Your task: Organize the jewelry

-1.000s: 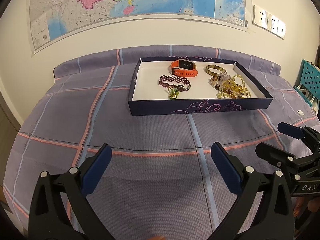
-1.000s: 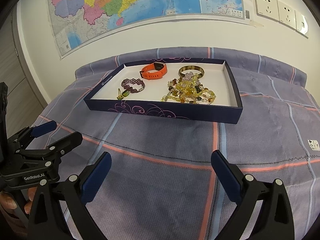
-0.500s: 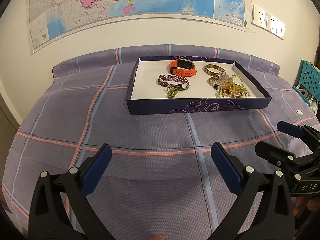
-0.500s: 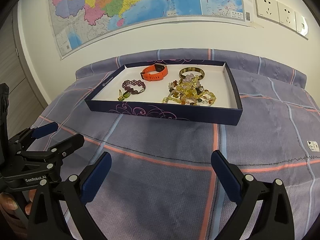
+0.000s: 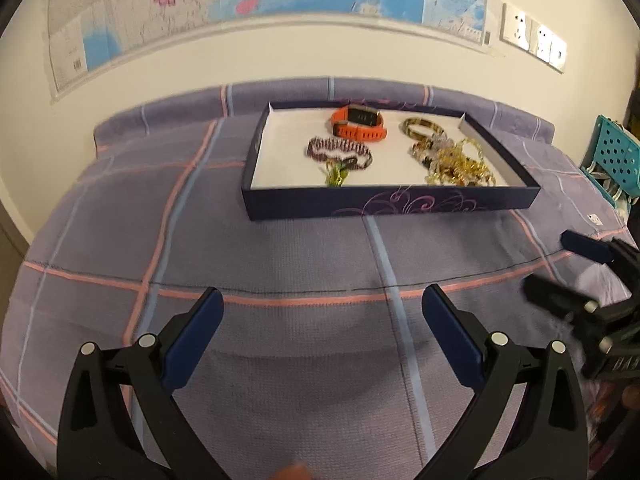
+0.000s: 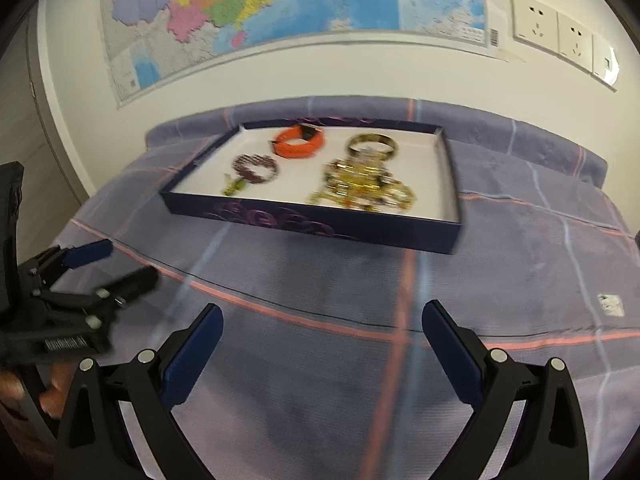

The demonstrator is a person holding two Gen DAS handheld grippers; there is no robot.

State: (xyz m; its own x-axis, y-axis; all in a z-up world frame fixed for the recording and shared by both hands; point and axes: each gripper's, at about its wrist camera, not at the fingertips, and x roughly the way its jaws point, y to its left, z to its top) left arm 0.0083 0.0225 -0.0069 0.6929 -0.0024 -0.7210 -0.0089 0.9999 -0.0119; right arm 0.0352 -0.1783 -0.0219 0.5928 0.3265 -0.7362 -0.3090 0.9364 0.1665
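Jewelry sits in the navy tray well ahead of both tongs, left gripper and right gripper, gaping wide, empty. Your orange watch band looks light and springy; pinch its strap. Bead tangle will likely snag.

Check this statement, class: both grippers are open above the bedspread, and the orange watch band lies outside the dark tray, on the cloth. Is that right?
Not quite. The orange watch band lies inside the dark tray, near its far wall, not on the cloth; the left wrist view shows it plainly. The rest holds: the left gripper and right gripper are both open above the bedspread.
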